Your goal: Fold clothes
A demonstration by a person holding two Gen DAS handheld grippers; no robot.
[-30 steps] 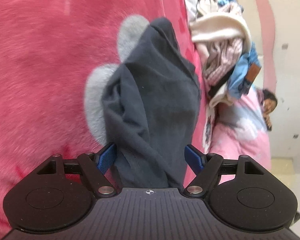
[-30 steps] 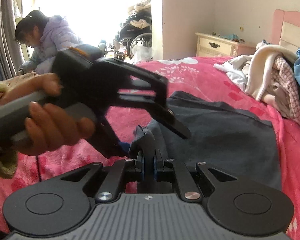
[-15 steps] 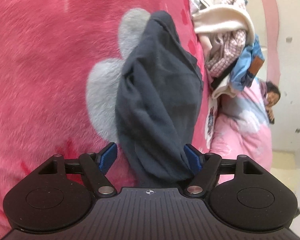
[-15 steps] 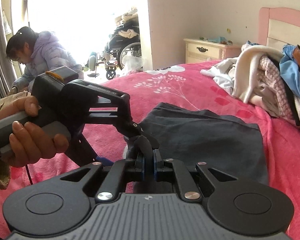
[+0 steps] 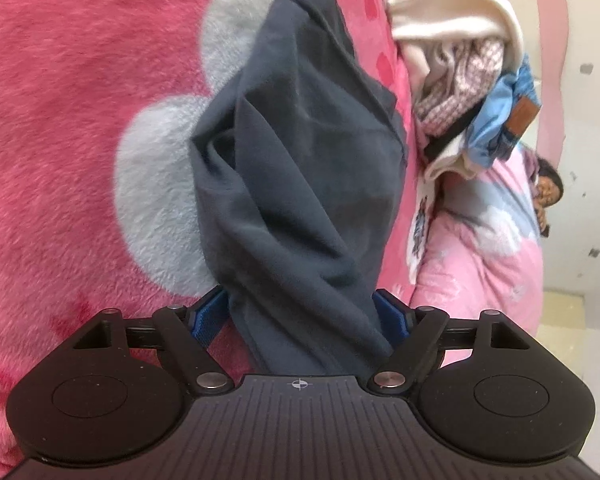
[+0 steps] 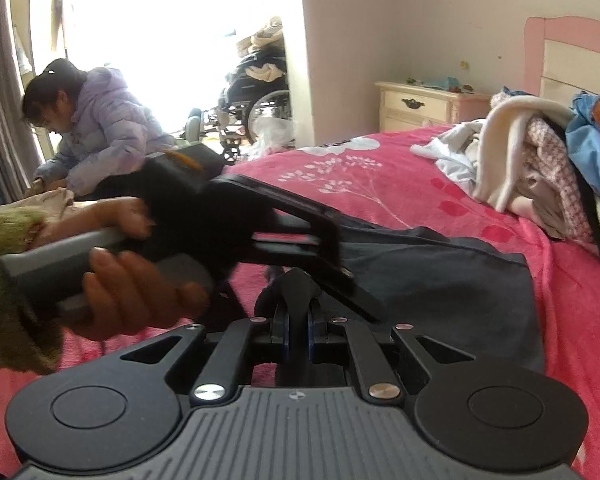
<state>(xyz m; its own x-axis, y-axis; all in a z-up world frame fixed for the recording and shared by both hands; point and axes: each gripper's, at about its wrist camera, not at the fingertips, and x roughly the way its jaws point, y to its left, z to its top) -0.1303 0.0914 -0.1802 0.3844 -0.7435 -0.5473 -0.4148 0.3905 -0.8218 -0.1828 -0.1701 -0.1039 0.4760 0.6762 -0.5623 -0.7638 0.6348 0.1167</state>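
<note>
A dark grey garment (image 5: 308, 184) lies partly spread on the pink bed blanket (image 5: 60, 120), one end lifted and bunched. That bunch runs between the blue pads (image 5: 208, 312) of my left gripper (image 5: 300, 312), whose jaws stand wide and are opening; the pads do not squeeze it. In the right wrist view, my right gripper (image 6: 298, 328) is shut on a fold of the garment (image 6: 440, 280). The left gripper (image 6: 332, 264), held by a hand (image 6: 132, 280), reaches across just above and in front of it.
A heap of unfolded clothes (image 6: 540, 168) sits at the bed's right, by the pink headboard (image 6: 572, 52). Beyond the bed are a nightstand (image 6: 420, 108), a wheelchair (image 6: 256, 96) and a person in a lilac jacket (image 6: 100, 128). A pale pink quilt (image 5: 480, 264) lies beside the heap.
The left gripper swung back towards the right gripper and over the garment, its jaws a little wider. The bunched cloth now fills more of the left view. The right gripper kept its grip.
</note>
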